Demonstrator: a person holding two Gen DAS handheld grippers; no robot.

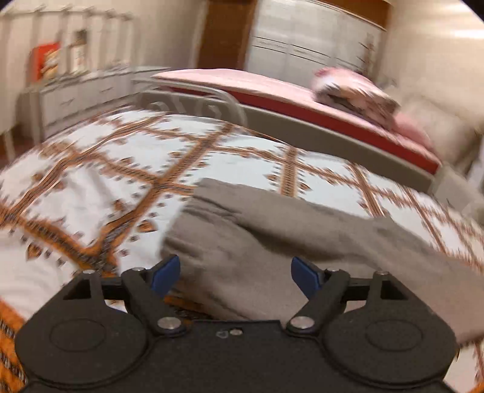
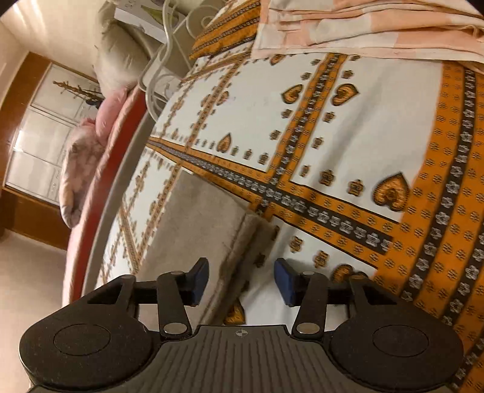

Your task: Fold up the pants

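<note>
On the patterned bedspread (image 1: 99, 169) lie the grey pants (image 1: 242, 238), partly folded. Left gripper (image 1: 236, 273) and right gripper (image 2: 241, 279) hover over the pants, jaws apart, holding nothing. Judged step: between folds. Next: regrip an edge.

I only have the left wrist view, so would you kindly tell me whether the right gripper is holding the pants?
Observer: No, the right gripper is open, with the pants edge lying under the gap and neither pad pressing it.
Operator: Thank you; what lies beyond it on the bedspread?
Observer: A folded peach-and-cream cloth sits at the far end of the bedspread.
Operator: Is the pants' end there neat?
Observer: It shows a straight edge with a light band along it, lying flat.
</note>
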